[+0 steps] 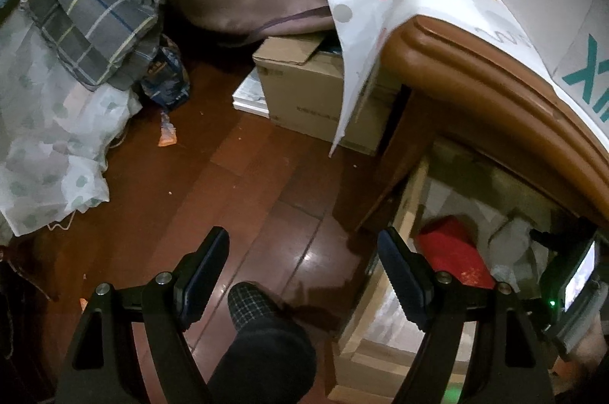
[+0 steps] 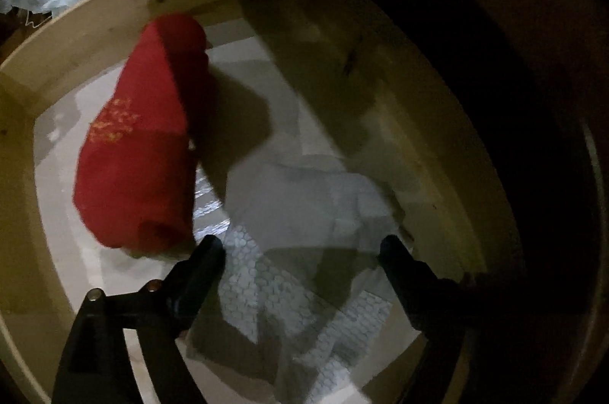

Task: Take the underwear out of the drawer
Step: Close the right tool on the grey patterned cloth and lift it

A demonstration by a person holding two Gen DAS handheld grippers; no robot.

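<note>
The drawer is pulled open, with pale wooden walls and a white lined floor. A rolled red underwear with a small gold print lies in its left half; it also shows in the left wrist view. My right gripper is open inside the drawer, to the right of the red roll, over a white bubble-wrap sheet. My left gripper is open and empty above the wooden floor, left of the drawer. The right gripper's body shows at the left wrist view's right edge.
The brown nightstand top overhangs the drawer, with a white patterned cloth and a white box on it. A cardboard box stands on the floor behind. Bedding hangs at left. A person's slippered foot is between the left fingers.
</note>
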